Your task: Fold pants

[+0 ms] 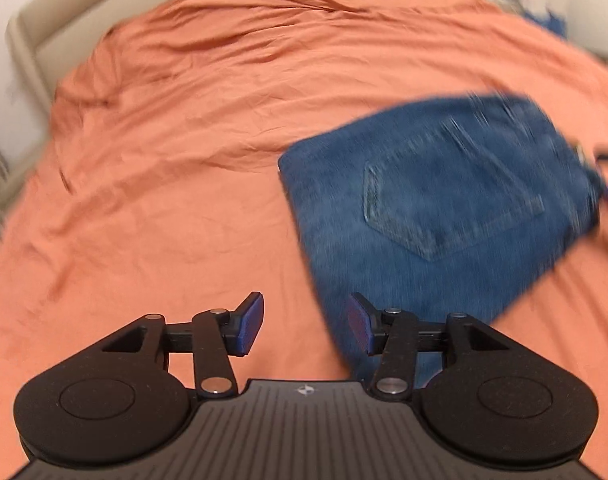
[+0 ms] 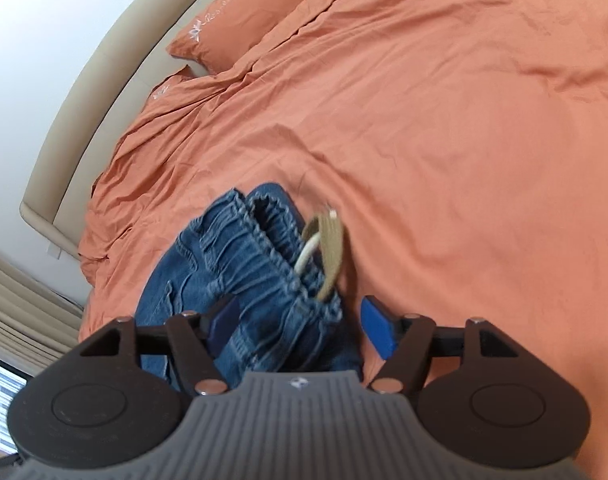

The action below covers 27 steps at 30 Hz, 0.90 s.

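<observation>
The folded pants (image 1: 436, 208) lie on the bed cover (image 1: 183, 160), toward the right in the left wrist view. The pillow (image 2: 247, 12) lies at the far end, against the headboard (image 2: 103, 92). The waistband lies between the right gripper's (image 2: 304, 326) fingers.

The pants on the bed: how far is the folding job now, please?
Mostly done, it seems: the blue pants lie on the orange bed cover as a compact folded bundle, back pocket up. In hand: nothing. The left tongs are open over the cover; the right tongs are open, with the waistband between the pads, ungripped. Left: perhaps only pulling away or tidying.
</observation>
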Tool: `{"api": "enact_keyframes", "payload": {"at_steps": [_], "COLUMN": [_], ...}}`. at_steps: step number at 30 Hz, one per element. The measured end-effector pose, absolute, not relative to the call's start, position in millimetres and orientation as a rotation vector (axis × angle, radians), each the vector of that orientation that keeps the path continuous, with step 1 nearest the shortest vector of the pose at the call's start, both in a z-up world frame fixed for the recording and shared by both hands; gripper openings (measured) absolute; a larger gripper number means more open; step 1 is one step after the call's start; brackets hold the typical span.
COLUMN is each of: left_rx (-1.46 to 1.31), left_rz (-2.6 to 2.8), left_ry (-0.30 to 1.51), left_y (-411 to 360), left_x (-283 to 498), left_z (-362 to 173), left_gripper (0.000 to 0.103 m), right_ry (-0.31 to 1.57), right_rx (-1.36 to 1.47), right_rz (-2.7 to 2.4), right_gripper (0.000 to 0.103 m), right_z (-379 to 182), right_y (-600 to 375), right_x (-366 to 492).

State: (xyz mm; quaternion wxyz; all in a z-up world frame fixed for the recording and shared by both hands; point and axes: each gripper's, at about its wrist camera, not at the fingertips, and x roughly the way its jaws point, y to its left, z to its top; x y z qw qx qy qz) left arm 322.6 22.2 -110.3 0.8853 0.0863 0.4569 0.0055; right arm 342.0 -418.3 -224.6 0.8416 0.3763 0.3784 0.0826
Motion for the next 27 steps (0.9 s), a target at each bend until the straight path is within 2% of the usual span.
{"api": "enact_keyframes", "payload": {"at_steps": [2, 6, 15, 16, 17, 18, 19, 21, 22, 24, 27], "left_rx": [0.052, -0.200, -0.546, -0.576, -0.607, -0.632, -0.646, -0.635, -0.608, -0.566, -0.480], "left_rz": [0.003, -0.009, -0.046, -0.050, -0.061, -0.073, -0.087, -0.091, -0.089, -0.082, -0.084], "left_ry": [0.967, 1.031, 1.037, 1.029, 1.017, 1.010, 1.005, 1.001, 1.000, 0.991, 0.975], "left_y": [37, 67, 106, 109, 112, 115, 115, 111, 107, 101, 92], "left_x": [338, 365, 393, 395, 396, 397, 399, 399, 400, 401, 401], "left_z": [-117, -145, -196, -199, -201, -202, -202, -197, -193, -184, -166], "left_gripper": [0.065, 0.066, 0.075, 0.070, 0.058, 0.052, 0.033, 0.025, 0.016, 0.010, 0.008], "right_ry": [0.810, 0.856, 0.885, 0.881, 0.879, 0.875, 0.872, 0.858, 0.849, 0.833, 0.823], "right_rx": [0.826, 0.908, 0.978, 1.000, 1.013, 1.008, 0.997, 0.975, 0.961, 0.942, 0.929], "right_rz": [0.193, 0.246, 0.302, 0.303, 0.307, 0.312, 0.317, 0.329, 0.337, 0.351, 0.357], "right_gripper": [0.065, 0.064, 0.060, 0.054, 0.049, 0.047, 0.043, 0.035, 0.032, 0.027, 0.023], "right_z": [-232, -252, -279, -281, -282, -281, -279, -271, -267, -259, -246], "right_y": [-422, -422, -410, -410, -410, -410, -409, -408, -408, -408, -406], "right_x": [349, 361, 384, 385, 385, 386, 386, 386, 385, 383, 378]}}
